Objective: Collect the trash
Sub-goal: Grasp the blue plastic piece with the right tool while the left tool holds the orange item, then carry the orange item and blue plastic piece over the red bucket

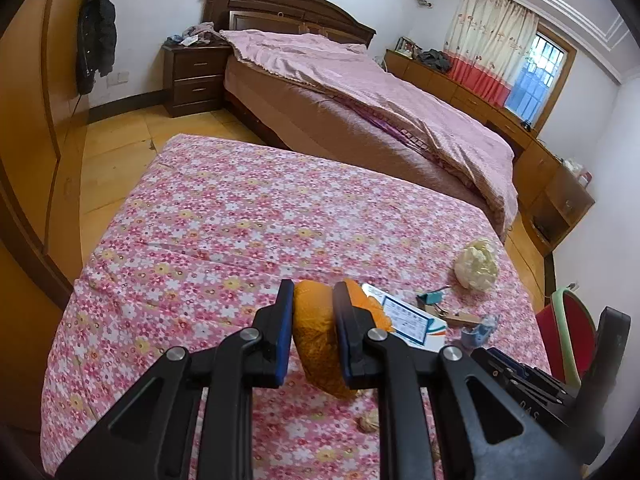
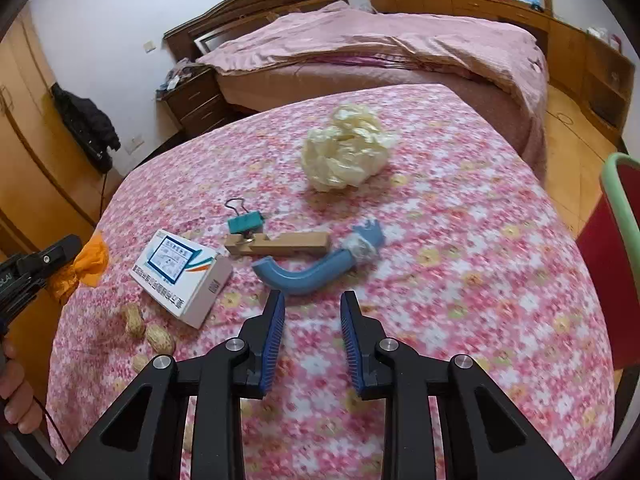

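Orange crumpled bag (image 1: 316, 340) is pinched in the left gripper (image 1: 310, 334), hanging lengthwise, low centre of frame over the floral tablecloth (image 1: 224, 216). Only the right wrist view shows the peanuts (image 2: 148, 330) properly, plus the right gripper (image 2: 312, 340) gaping open, holding nothing, below the blue tube (image 2: 308, 272).

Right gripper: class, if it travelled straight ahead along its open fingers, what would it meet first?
Most likely the blue curved tube, lying on the floral cloth just beyond the right gripper; depth is uncertain.
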A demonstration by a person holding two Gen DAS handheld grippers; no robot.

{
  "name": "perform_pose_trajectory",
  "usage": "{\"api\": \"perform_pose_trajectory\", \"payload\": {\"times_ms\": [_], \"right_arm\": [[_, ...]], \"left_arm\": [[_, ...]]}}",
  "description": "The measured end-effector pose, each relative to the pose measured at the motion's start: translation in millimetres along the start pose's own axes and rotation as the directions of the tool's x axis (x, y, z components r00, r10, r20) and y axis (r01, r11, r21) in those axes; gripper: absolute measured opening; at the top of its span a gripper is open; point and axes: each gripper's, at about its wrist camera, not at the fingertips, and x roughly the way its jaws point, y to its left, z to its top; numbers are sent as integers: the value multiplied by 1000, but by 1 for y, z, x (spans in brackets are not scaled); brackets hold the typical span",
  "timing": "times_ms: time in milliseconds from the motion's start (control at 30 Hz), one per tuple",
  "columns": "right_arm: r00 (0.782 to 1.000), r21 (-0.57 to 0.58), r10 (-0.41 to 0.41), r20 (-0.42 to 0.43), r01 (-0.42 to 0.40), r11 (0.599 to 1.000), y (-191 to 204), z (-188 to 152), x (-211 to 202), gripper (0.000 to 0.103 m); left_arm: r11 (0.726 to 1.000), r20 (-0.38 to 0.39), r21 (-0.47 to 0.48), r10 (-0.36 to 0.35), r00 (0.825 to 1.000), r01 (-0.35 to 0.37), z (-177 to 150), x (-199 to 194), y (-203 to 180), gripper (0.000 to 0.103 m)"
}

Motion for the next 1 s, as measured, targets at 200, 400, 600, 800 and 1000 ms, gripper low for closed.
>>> {"api": "perform_pose_trajectory", "payload": {"times_ms": [200, 400, 600, 800, 1000], "right_arm": [[1000, 88, 24, -4, -23, 996, -18, -4, -12, 29], [999, 167, 46, -2, -45, 985, -25, 5, -14, 30], [999, 213, 45, -26, -38, 976, -22, 21, 0, 31], [998, 218, -6, -58, 19, 976, -21, 28, 14, 30], [998, 179, -15, -61, 26, 983, -14, 26, 15, 17]], "left_arm": [[1000, -3, 0, -3, 1000, 3, -3, -1, -4, 19], [1000, -6, -13, -2, 1000, 2, -4, 1, 1, 19], [1000, -9, -27, 3, 1000, -4, -4, 3, 9, 19], [999, -17, -38, 5, 1000, -5, -4, 8, 13, 19], [999, -25, -35, -12, 1000, 11, -4, 9, 7, 19]]}}
